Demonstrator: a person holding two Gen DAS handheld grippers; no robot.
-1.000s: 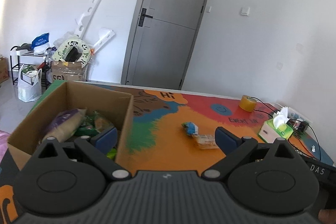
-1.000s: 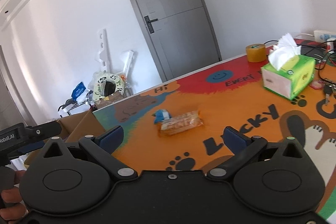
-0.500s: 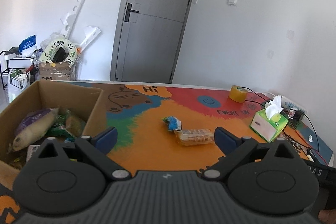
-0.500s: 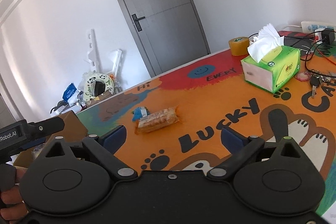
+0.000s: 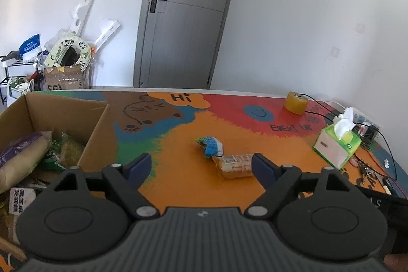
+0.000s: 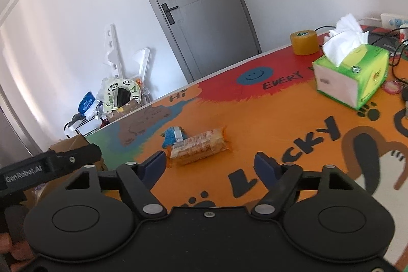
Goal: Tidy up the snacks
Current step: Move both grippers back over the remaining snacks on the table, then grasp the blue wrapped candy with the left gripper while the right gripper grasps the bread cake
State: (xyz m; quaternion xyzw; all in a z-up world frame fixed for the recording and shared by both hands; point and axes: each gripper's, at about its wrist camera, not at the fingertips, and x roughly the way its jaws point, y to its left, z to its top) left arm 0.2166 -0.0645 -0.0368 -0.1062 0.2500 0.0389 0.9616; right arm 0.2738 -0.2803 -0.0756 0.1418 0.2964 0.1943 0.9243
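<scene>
Both grippers, left gripper [image 5: 201,165] and right gripper [image 6: 210,165], have just been narrowing, empty, toward the clear-wrapped orange biscuit pack [image 6: 199,147] on the counter [image 6: 267,124]. Next, I judge: straddle it, clamp, carry to the brown cardboard box [image 5: 63,108].

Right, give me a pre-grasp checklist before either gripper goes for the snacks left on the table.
1. Orange snack pack lies flat on the mat, free to pick: ok.
2. Blue snack touches the orange pack's end, so it may shift: not ok.
3. Right gripper holds nothing; its jaws have just been closing: ok.
4. Left gripper holds nothing; its jaws have also just been closing: ok.
5. Cardboard box open with room on top: ok.
6. Tissue box and tape roll stand apart from the snacks: ok.
</scene>
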